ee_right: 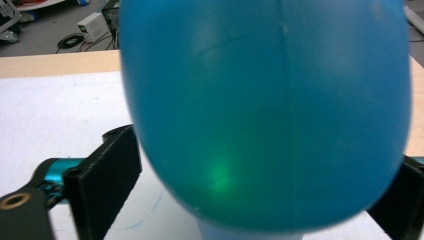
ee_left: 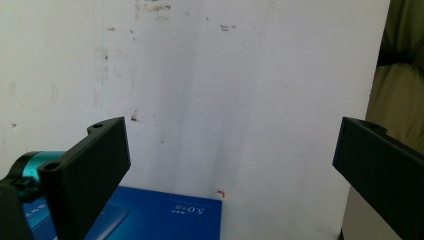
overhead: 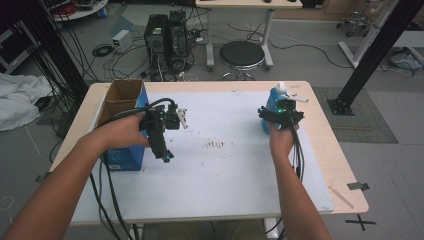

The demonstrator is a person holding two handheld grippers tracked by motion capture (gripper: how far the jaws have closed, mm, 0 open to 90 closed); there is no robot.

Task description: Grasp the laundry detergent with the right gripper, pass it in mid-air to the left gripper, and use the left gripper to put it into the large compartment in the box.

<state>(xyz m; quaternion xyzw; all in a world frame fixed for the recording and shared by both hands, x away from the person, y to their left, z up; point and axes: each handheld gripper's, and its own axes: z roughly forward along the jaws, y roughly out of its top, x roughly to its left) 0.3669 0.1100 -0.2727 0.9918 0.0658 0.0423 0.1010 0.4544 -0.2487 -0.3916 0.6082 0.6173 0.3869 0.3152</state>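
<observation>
A blue rounded bottle (overhead: 274, 106) with a white cap (overhead: 283, 90) stands upright at the right back of the white mat (overhead: 220, 170). My right gripper (overhead: 281, 116) is around its body. In the right gripper view the bottle (ee_right: 265, 100) spans the whole gap, and both black jaws of my right gripper (ee_right: 265, 170) touch its sides. My left gripper (overhead: 165, 150) is held over the mat's left part, beside an open cardboard box with blue sides (overhead: 122, 102). In the left gripper view my left gripper (ee_left: 230, 145) is wide open over bare mat, with the blue box (ee_left: 160, 215) at the bottom edge.
The wooden table (overhead: 330, 145) shows bare around the mat, with a black tape strip (overhead: 358, 186) near its right front corner. On the floor behind are a round stool (overhead: 242, 54), computer towers (overhead: 165, 32) with cables, and a black frame post (overhead: 372, 55) at the right.
</observation>
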